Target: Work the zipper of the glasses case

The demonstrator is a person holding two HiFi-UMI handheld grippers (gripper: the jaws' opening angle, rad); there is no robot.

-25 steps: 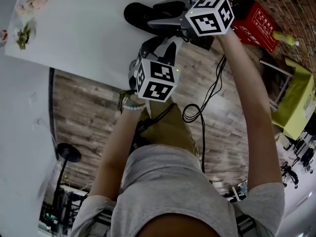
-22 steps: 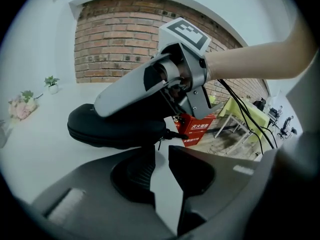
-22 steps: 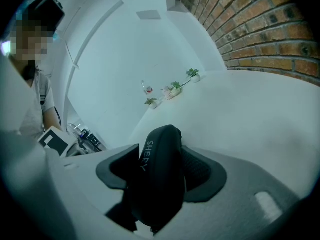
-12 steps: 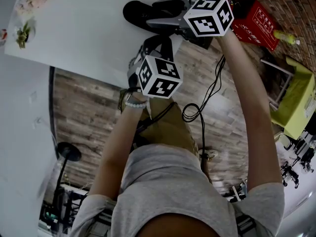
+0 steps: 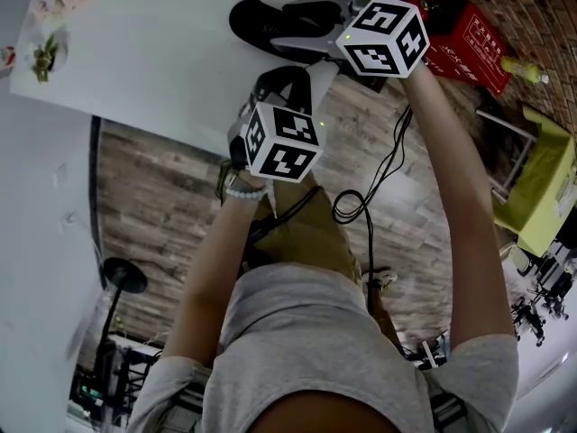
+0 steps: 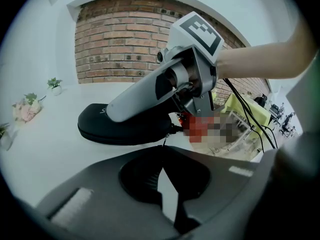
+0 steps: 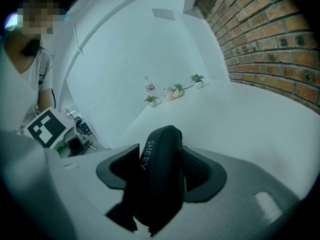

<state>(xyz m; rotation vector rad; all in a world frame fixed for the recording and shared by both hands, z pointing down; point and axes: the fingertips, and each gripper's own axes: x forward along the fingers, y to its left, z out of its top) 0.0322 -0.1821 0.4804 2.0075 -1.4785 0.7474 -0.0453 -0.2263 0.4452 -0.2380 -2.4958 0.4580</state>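
- white table (image 5: 153, 52): the case lies near its front edge, with the floor drop right beside it
- glasses case (image 6: 125, 129): black, rounded and smooth, held at one end by the right gripper; the zipper looks closed on the side in view
- right gripper (image 7: 157, 166): clamped across the case, one pad on each face
  - risk: the shell is slick and curved, so a hard tug on the zip could twist it in the pads or drag it out and off the table edge
- left gripper (image 6: 162, 149): jaws clenched together, tips seemingly nipping the zipper pull just below the case's end
- zipper pull (image 6: 166, 136): thin, caught only at the very jaw tips
  - risk: it slips free if the pull goes across the zip track instead of along it
  - risk: the slider may jam on the curved corner if the case isn't kept steady
- count: 1 table, 1 red box (image 5: 469, 39) off the table, 1 glasses case, 2 grippers, 3 small plants (image 7: 175, 91) at the table's far end, 1 zipper pull
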